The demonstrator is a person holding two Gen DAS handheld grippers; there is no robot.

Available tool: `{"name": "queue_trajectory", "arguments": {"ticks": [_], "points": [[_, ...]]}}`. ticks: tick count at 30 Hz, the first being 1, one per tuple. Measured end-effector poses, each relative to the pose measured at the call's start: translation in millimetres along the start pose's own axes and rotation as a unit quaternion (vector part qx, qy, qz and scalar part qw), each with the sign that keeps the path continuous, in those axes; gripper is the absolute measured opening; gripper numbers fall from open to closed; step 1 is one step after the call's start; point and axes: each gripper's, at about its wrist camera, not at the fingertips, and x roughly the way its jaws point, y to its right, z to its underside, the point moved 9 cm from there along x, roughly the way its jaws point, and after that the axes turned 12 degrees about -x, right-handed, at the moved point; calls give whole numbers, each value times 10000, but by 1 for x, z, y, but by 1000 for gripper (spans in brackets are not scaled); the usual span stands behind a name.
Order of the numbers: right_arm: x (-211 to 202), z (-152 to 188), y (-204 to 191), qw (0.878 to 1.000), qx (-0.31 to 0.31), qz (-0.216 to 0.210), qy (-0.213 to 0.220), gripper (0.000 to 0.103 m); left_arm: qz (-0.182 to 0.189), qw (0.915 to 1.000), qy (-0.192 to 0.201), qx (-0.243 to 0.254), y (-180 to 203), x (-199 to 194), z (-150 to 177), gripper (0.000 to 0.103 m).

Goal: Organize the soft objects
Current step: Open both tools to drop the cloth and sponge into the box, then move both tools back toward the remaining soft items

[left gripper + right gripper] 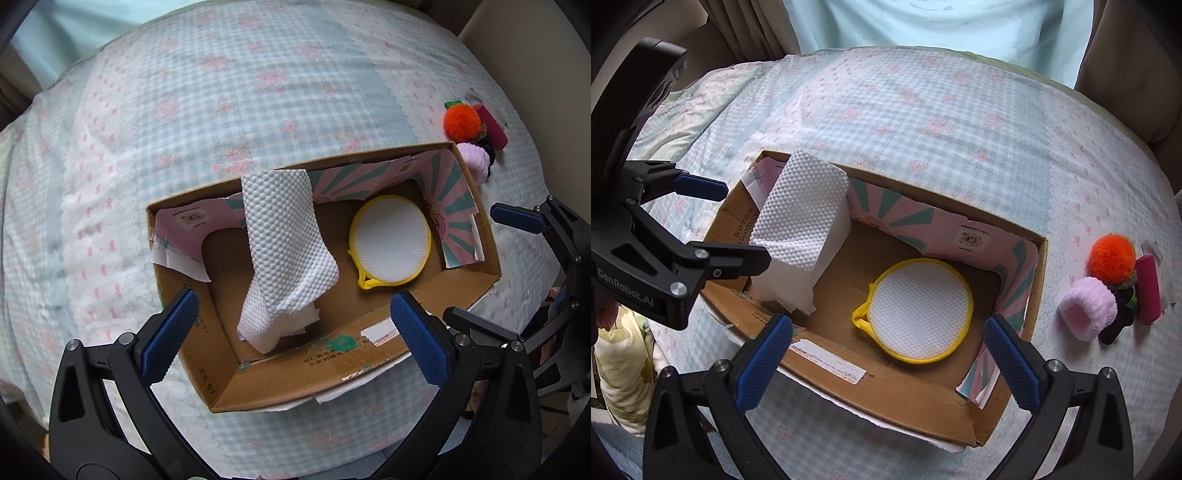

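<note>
**A:** Where had the soft things ended up?

**B:** Two were inside the cardboard box, which sat on a bed covered in a pale blue checked sheet with pink bows. The white textured towel was draped over the box's far wall, its lower end crumpled on the box floor. The round white mesh pad with the yellow rim lay flat on the floor of the box, beside the towel but apart from it.

**A:** And the rest?

**B:** Outside the box, on the sheet near one of its short ends: an orange pom-pom, a pink fluffy piece just below it, a magenta bar at their side, and something dark tucked among them that I couldn't make out.

**A:** What about the tongs?

**B:** The left tongs stood spread wide above the box, blue pads either side of the towel's lower end without touching it, holding nothing. The right tongs were equally wide, hanging over the box's near wall with the mesh pad in line between the pads, but gripping nothing.

**A:** Could each see the other?

**B:** Yes. From the right wrist view, the left tongs showed at the box's towel end, also agape.
</note>
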Motion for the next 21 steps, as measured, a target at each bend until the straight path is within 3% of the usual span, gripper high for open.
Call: {"name": "queue_trajectory", "arguments": {"ticks": [7, 13, 21], "points": [[-70, -18, 3, 9993, -28, 303, 236, 103, -30, 9982, 599, -34, 11, -79, -8, 103], [-150, -29, 16, 9952, 388, 748, 495, 103, 130, 9926, 1176, -291, 23, -144, -11, 103], [-249, -12, 64, 9661, 1739, 1603, 1032, 103, 381, 9812, 1846, -403, 60, -203, -17, 103]]}}
